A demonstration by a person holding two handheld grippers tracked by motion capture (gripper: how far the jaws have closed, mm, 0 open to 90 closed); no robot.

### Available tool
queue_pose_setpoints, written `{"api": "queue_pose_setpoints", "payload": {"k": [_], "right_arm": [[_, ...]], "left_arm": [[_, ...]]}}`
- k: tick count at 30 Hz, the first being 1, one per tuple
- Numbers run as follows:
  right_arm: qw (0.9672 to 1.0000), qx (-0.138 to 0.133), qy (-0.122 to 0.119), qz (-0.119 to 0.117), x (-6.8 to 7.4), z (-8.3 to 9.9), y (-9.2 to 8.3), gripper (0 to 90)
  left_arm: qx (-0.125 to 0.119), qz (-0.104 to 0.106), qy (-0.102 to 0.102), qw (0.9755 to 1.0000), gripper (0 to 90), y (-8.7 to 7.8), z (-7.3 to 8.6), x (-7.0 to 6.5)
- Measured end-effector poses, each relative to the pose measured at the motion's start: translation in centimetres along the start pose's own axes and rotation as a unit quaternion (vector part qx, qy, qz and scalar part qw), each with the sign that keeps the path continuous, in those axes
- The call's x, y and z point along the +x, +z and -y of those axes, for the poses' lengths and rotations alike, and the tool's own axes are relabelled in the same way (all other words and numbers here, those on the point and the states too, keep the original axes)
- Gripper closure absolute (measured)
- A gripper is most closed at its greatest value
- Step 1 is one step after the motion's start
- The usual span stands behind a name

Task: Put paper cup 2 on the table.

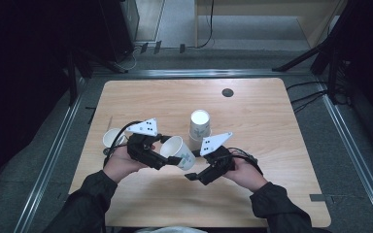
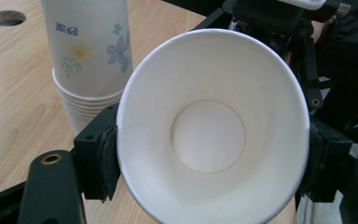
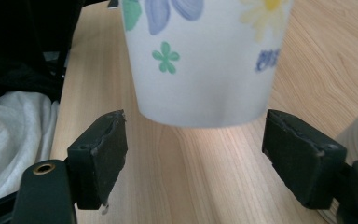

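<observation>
Left gripper view, smooth tapered paper cup clamped in left tool (floral print), right tool agape, holding nothing.

From my high view, overhead light brightens the wooden table while the room around it sinks into darkness. Beyond the left gripper, the cup interior glares white. Near the right gripper, it looks softly blurred

The held cup is white inside, with blue, green and yellow flowers outside. Behind it, the cup stack carries matching flowers. The table is light wood-grain.
</observation>
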State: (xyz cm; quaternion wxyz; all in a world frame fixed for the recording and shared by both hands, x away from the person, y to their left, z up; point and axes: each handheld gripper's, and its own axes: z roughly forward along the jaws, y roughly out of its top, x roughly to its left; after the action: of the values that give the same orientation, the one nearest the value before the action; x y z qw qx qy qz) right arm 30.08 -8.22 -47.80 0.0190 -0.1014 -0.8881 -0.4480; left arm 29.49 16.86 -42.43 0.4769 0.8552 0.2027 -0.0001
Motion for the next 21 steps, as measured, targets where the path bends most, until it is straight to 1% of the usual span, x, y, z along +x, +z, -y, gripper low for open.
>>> {"api": "queue_pose_setpoints", "payload": {"k": [4, 9, 17, 19, 21], "right_arm": [[0.9999, 0.006, 0.009, 0.007, -0.1, 0.1, -0.1, 22.2], [0.9999, 0.001, 0.011, 0.012, -0.3, 0.1, -0.4, 22.2], [0.9996, -0.005, 0.015, 0.023, -0.7, 0.3, -1.2, 22.2], [0.9996, -0.007, 0.012, 0.026, -0.9, 0.3, -1.5, 22.2], [0.9995, -0.008, 0.015, 0.027, -1.1, 0.2, -1.7, 22.2]], "left_arm": [[0.004, -0.001, 0.005, 1.0000, 22.8, 0.0, 0.0, -0.1], [0.012, -0.007, 0.012, 0.9998, 22.8, -0.1, 0.0, -0.1], [0.024, -0.020, 0.012, 0.9994, 22.8, -0.7, 0.5, 0.3], [0.028, -0.025, 0.011, 0.9992, 22.8, -0.9, 0.7, 0.3], [0.033, -0.028, 0.011, 0.9990, 22.8, -1.1, 0.8, 0.3]]}}
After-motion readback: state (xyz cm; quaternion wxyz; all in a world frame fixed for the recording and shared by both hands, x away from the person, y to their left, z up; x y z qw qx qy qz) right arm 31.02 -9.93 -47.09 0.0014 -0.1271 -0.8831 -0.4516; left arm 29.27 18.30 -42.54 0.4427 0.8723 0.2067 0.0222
